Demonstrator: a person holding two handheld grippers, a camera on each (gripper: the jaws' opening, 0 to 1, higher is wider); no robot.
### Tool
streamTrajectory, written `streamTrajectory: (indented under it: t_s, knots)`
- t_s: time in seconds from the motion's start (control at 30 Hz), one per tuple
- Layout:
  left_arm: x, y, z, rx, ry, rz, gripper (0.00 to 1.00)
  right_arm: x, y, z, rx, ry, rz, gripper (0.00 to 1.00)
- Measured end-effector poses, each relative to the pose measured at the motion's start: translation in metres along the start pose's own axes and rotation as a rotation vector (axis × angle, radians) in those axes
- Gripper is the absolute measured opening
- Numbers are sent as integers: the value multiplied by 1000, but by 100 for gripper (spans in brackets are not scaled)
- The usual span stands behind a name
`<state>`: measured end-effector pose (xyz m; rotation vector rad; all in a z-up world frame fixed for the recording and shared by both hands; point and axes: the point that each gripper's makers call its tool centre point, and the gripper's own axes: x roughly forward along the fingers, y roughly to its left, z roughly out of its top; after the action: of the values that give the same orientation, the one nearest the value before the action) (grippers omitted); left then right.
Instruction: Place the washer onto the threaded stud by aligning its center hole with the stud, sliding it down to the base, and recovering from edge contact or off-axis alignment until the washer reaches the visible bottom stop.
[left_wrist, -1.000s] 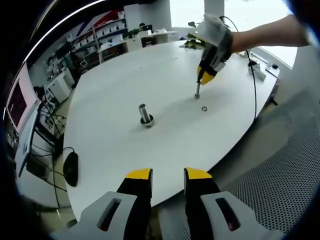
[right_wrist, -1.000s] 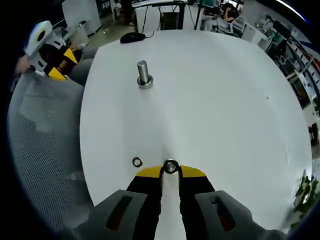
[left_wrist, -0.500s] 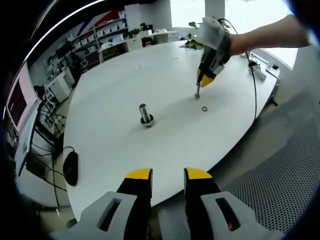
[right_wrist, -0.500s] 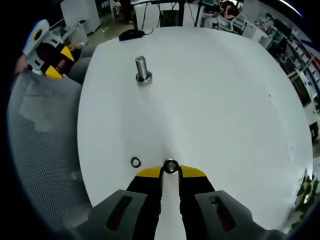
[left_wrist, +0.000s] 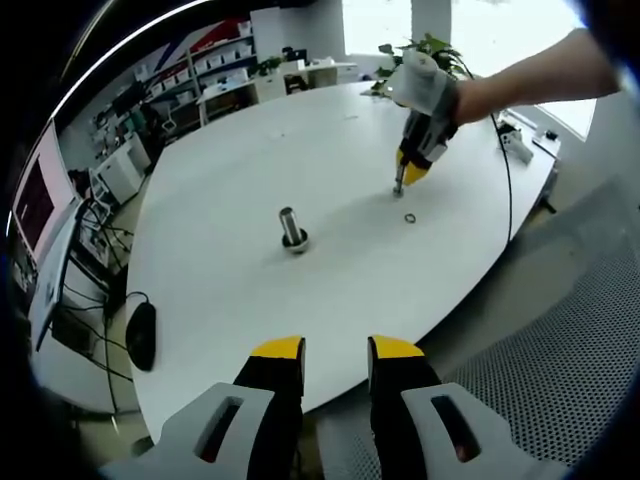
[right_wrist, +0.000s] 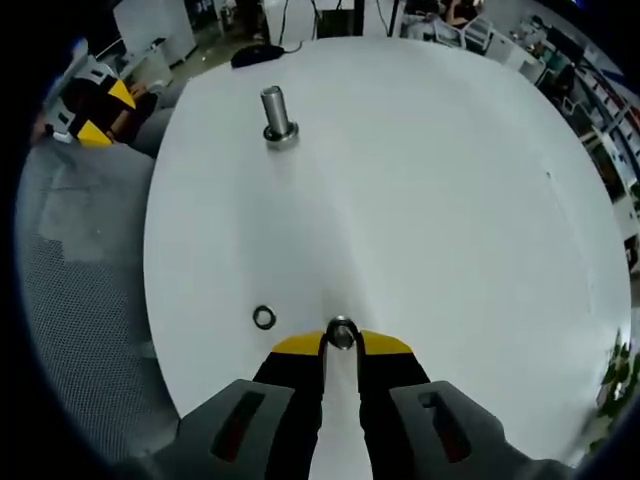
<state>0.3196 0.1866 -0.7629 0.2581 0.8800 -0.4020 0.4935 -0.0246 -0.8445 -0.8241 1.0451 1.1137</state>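
Since a second ago, the right gripper (right_wrist: 341, 343) has been lifting slightly off the white table (right_wrist: 430, 200); in the left gripper view its yellow tips (left_wrist: 411, 172) are sitting a little higher and nearer the loose ring than before, while the stud and the ring are staying where they were. In the right gripper view, the jaws are pinching narrowly together on a small steel washer (right_wrist: 341, 333), which is standing on edge between the yellow pads at their very front. A second washer (right_wrist: 264, 317) is lying flat on the table just to the left of those tips, close beside them but not touching. The threaded stud (right_wrist: 275, 117) is standing upright on its round base far ahead of the right gripper and a little to its left, well apart from both washers.

The left gripper (left_wrist: 335, 352) is hovering off the near edge of the table with its jaws parted by a narrow gap and nothing between them. From its view the stud (left_wrist: 291, 229) is standing straight ahead at the middle of the table, and the loose washer (left_wrist: 409, 217) is lying beyond it to the right, just below the right gripper's tips. A gloved hand (left_wrist: 428, 85) is gripping that gripper from above. A black mouse (left_wrist: 141, 337) is resting at the table's left edge.
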Motion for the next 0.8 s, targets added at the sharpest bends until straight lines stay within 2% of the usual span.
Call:
streamTrajectory:
  t_s: [0.5,0.53,0.8]
  knots:
    - [0,0,-1,-1,3,1,23,12,2,-11,0,38,-2,13]
    - [0,0,-1,-1,3,1,23,11,2,-9,1,23,-5,13]
    - [0,0,-1,-2,2,4,23,11,2,-11,0,30,-7,13]
